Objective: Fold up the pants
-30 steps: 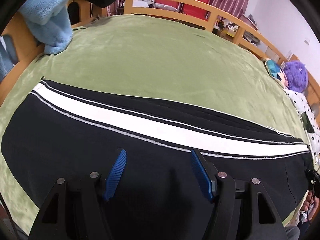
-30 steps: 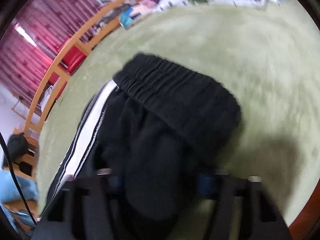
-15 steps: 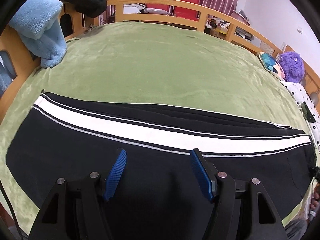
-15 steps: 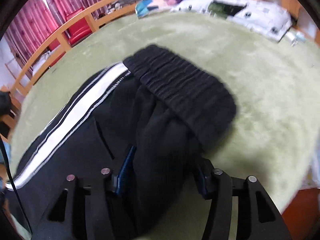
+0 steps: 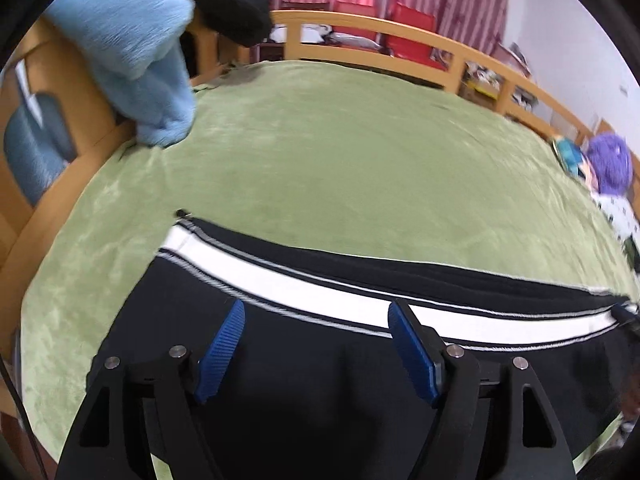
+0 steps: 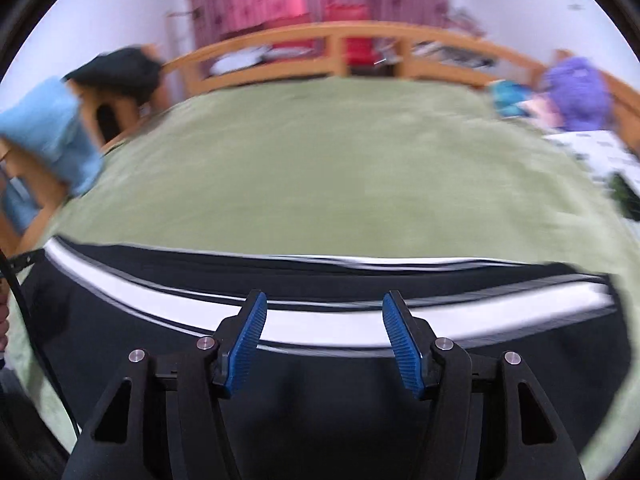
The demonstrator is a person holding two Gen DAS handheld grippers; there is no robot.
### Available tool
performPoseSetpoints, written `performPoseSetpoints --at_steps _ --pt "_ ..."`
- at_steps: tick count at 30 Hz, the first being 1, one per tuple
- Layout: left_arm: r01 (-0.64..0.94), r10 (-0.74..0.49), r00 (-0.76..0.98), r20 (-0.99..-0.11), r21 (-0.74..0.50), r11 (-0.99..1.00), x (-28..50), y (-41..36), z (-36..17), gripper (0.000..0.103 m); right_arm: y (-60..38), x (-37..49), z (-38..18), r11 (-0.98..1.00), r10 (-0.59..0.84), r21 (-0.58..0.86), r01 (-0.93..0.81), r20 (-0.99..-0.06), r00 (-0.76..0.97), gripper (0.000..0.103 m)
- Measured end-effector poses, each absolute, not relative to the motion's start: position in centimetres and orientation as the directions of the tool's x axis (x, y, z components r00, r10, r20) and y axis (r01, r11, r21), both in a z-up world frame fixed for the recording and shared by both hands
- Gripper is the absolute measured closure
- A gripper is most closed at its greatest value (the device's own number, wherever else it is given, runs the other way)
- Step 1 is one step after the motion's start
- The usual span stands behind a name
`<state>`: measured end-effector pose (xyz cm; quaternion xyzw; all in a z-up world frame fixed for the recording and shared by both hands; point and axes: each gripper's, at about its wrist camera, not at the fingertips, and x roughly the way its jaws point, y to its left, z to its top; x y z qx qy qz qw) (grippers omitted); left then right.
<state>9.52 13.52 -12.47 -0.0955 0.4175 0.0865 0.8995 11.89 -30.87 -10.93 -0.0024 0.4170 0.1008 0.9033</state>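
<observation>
Black pants (image 5: pixel 280 284) with a white side stripe lie stretched lengthwise across the green bed cover (image 5: pixel 340 152). My left gripper (image 5: pixel 316 306) hovers over the black fabric near the leg end, and its jaws are opening with nothing pressed between the blue pads. The right wrist view is blurred by motion. There my right gripper (image 6: pixel 323 295) hangs above the pants (image 6: pixel 120 320) near the white stripe. Its jaws are opening too, and only fabric lying below shows between them.
A blue fluffy blanket (image 5: pixel 132 52) and a black garment (image 5: pixel 228 4) hang on the wooden bed rail (image 5: pixel 400 40) at the far left. A purple plush (image 5: pixel 608 164) and a patterned pillow (image 6: pixel 592 148) lie at the right. Beyond the pants the green cover (image 6: pixel 340 168) stretches to the rail.
My right gripper let go of the bunched waistband, rolled level and swung away to face across the pants. My left gripper shifted toward the leg end and its jaws widened.
</observation>
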Motion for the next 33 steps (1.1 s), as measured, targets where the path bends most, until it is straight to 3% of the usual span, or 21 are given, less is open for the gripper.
performPoseSetpoints --at_steps 5,11,19,20,22,23,24,27,33 --pt "-0.261 0.042 0.628 -0.777 -0.160 0.952 9.2 16.2 -13.7 0.030 -23.5 14.6 -14.6 0.939 0.237 0.040 -0.342 -0.796 0.557 0.044" --pt "-0.251 -0.028 0.613 -0.789 -0.228 0.941 9.9 16.9 -15.1 0.030 -22.4 17.8 -17.1 0.920 0.286 0.104 -0.378 -0.837 0.466 0.052" --pt "-0.206 -0.051 0.620 -0.783 -0.224 0.953 9.6 15.7 -15.1 0.030 -19.9 19.9 -19.9 0.885 0.211 -0.014 -0.466 -0.879 0.427 0.046" --pt "-0.205 -0.050 0.623 -0.781 -0.225 0.953 9.6 15.7 -15.0 0.030 -19.8 19.8 -19.9 0.882 0.209 -0.020 -0.472 -0.880 0.426 0.048" --pt "-0.208 -0.055 0.622 -0.781 -0.233 0.950 9.5 15.6 -15.1 0.030 -19.6 19.7 -19.9 0.878 0.210 -0.021 -0.478 -0.881 0.424 0.064" --pt "-0.210 -0.058 0.620 -0.782 -0.237 0.949 9.6 15.6 -15.1 0.030 -19.4 19.5 -19.9 0.872 0.223 -0.008 -0.489 -0.883 0.413 0.081" --pt "-0.211 -0.060 0.619 -0.783 -0.239 0.948 9.6 15.6 -15.1 0.030 -19.2 19.3 -19.9 0.866 0.230 -0.006 -0.499 -0.882 0.411 0.087" --pt "-0.209 -0.062 0.617 -0.785 -0.240 0.948 9.7 15.3 -15.2 0.030 -18.3 18.4 -19.7 0.850 0.190 -0.076 -0.522 -0.879 0.438 0.096" --pt "-0.204 -0.052 0.621 -0.782 -0.225 0.953 9.7 14.8 -15.1 0.030 -18.1 17.1 -19.1 0.835 0.179 -0.129 -0.536 -0.856 0.485 0.100"
